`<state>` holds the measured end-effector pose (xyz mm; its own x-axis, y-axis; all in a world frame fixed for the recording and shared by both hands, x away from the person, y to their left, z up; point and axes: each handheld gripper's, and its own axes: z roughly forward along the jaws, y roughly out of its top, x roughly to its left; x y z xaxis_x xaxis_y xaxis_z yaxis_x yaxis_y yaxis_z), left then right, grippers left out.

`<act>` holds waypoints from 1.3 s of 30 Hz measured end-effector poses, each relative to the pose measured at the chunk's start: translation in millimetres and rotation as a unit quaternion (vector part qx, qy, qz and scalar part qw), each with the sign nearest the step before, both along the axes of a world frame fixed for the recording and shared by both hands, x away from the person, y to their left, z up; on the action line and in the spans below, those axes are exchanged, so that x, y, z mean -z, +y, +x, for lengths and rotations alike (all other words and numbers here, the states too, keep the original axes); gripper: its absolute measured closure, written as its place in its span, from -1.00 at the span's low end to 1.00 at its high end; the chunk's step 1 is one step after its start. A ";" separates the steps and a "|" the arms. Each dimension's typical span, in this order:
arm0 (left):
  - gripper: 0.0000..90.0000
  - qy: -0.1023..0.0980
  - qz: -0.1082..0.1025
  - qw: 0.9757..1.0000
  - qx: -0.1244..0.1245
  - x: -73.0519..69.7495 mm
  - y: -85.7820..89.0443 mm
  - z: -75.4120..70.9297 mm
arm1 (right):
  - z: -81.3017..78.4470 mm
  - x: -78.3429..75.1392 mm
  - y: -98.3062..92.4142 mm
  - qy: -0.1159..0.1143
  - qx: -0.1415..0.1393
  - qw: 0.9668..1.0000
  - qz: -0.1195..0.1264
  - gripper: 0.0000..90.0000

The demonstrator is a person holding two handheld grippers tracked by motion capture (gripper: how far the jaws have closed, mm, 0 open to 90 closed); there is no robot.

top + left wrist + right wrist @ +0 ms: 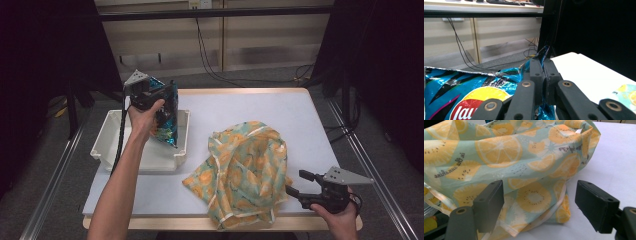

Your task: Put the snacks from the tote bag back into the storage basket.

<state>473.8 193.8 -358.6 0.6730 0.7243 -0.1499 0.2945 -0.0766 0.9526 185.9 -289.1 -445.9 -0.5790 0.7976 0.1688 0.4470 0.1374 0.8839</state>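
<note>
A blue crisp bag [165, 112] hangs over the white bin [107, 135] at the table's left, held up by my left gripper [167, 91], which is shut on the bag's top edge. In the left gripper view the two black jaws press together on the bag's foil corner [541, 53], and the bag's [461, 87] printed face hangs to the left. A lemon-print cloth bag [245, 170] lies crumpled at the table's front middle. My right gripper [296, 183] rests open at the cloth's right edge; in the right gripper view [539, 195] the cloth bag [506, 157] lies between and beyond the spread jaws.
The white table top [280, 112] is bare at the back right. A black frame bar and cables run behind the table. Dark curtains stand on both sides.
</note>
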 end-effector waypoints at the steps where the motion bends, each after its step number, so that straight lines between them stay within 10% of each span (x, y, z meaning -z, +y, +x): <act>1: 0.94 0.001 0.002 1.000 0.001 0.8 -1.3 1.1 | 0.1 0.0 -0.1 0.000 0.000 1.000 0.000 -0.49; 31: 0.73 0.026 0.039 0.999 0.027 23.2 -31.8 16.1 | -0.3 0.9 0.1 0.000 -0.006 1.000 -0.001 -0.49; 39: 0.35 0.036 0.048 0.998 0.035 23.4 -31.6 17.1 | 0.3 1.9 1.5 0.002 -0.007 1.000 -0.003 -0.49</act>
